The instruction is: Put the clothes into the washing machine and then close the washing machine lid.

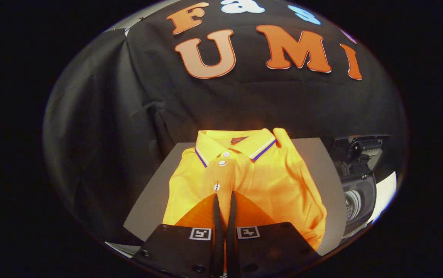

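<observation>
Directly ahead we note a folded orange polo shirt [244, 181] on the grey table [318, 154], its small collar tag unreadable, the gripper [224, 199] fingers nearly closed over its placket, a thin gap between them, washing machine [360, 185] open to the right.

You get no readable text: the shirt [244, 181] collar tag at 12 o'clock is blurred, gripper [224, 199] blocks carry only square marker patterns.
</observation>
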{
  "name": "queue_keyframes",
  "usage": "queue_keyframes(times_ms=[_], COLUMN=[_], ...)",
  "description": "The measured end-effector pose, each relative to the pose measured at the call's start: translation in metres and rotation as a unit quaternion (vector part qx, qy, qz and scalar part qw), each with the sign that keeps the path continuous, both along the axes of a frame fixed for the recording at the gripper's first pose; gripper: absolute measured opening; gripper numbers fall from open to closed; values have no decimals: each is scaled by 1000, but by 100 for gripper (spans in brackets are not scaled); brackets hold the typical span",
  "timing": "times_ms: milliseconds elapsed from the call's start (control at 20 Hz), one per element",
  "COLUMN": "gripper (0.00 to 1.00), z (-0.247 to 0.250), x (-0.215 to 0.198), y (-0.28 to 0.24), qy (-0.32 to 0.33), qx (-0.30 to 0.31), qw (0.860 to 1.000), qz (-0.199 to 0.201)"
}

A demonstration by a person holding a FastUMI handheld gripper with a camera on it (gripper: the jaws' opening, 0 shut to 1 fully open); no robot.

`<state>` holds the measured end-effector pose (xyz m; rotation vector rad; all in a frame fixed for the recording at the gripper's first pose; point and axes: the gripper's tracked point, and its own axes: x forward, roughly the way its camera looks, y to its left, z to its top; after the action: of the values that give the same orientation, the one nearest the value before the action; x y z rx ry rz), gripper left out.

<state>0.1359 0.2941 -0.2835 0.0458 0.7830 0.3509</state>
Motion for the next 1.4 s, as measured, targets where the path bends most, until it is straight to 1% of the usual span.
queue_keyframes(times_ms=[100,300,450,650,850,1050,1250,1400], gripper=[11,11,11,11,11,11,11,11], z=[16,28,41,73,92,92,72,44], x=[1,11,12,12,11,15,19,25], y=[-8,-21,-41,-92,-149,-210,-274,-303], qy=[-21,-42,-59,-87,-104,-96,-83,-60], qx=[-2,17,29,29,27,21,9,7], qw=[1000,998,996,991,984,979,981,984], qz=[-5,-33,-58,-99,-144,-176,-174,-170])
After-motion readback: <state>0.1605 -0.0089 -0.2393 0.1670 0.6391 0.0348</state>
